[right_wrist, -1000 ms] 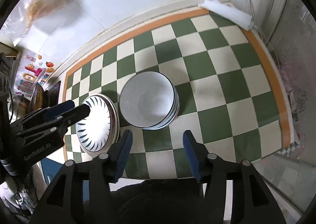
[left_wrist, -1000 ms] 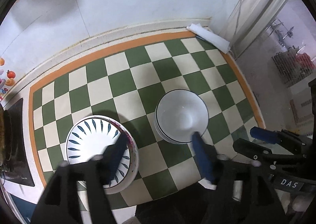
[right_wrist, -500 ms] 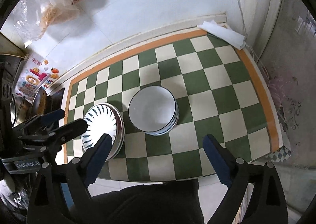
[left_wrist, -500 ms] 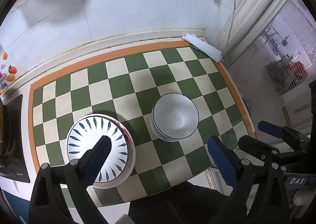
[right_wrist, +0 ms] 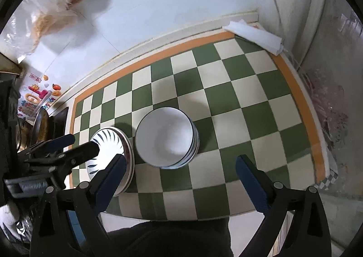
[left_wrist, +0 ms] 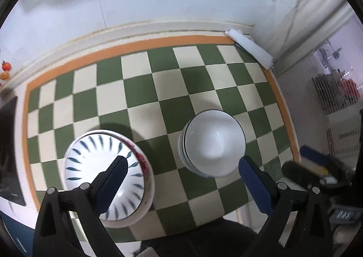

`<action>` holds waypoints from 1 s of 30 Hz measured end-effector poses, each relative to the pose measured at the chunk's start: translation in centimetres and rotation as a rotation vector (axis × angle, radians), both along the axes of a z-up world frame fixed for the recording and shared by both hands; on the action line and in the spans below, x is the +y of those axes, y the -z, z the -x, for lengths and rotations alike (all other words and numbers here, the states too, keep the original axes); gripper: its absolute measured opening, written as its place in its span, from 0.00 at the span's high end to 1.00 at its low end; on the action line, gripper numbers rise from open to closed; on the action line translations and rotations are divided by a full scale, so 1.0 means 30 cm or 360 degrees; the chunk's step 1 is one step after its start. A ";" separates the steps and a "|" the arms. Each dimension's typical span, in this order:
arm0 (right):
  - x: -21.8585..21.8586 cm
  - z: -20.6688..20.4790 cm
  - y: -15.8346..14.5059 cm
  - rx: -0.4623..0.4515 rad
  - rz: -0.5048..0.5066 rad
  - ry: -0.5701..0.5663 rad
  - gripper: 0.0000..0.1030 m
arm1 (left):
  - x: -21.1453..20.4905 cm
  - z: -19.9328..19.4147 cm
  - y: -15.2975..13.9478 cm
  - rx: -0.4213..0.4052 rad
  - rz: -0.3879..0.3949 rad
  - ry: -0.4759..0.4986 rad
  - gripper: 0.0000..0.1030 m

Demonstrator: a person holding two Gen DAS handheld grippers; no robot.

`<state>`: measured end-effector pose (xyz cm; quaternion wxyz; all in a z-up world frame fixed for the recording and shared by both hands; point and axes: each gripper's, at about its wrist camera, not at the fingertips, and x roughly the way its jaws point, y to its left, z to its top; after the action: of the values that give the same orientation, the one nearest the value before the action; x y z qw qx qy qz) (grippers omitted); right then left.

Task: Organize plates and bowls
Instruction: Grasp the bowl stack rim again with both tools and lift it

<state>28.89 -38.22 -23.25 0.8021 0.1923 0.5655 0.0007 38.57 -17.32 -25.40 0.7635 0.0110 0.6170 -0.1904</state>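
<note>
Checkered green matting (left_wrist: pixel 145 89) covers the desk: from the left wrist, wide empty jaws straddle the gap between plate stack (left_wrist: pixel 106 175) and bowl stack (left_wrist: pixel 213 143); from the right wrist, wide empty jaws sit nearer the bowl stack (right_wrist: pixel 166 136), plates (right_wrist: pixel 111 150) leftward.

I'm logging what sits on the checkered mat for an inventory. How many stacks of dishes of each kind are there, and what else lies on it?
Stack of white bowls with dark rims: 1
Stack of white plates with blue leaf pattern: 1
Folded white cloth at the mat's far corner: 1
Total: 3
How many dishes each stack holds cannot be told exactly.
</note>
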 end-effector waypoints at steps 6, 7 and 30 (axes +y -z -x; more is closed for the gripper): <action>-0.057 -0.097 0.229 0.0092 -0.0296 0.0038 0.04 | -0.029 -0.125 0.180 0.0207 0.0041 -0.0064 0.03; -0.066 -0.112 0.268 0.0110 -0.0335 0.0045 0.04 | -0.038 -0.153 0.230 0.0272 0.0045 -0.0070 0.03; -0.036 -0.224 0.752 0.0358 -0.0891 0.0004 0.46 | -0.120 -0.189 0.504 0.0654 0.0257 -0.0051 0.44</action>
<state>35.59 -39.30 -45.82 0.6502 0.4055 0.6283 0.1342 44.25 -20.92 -40.53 0.6231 -0.0991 0.7425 -0.2252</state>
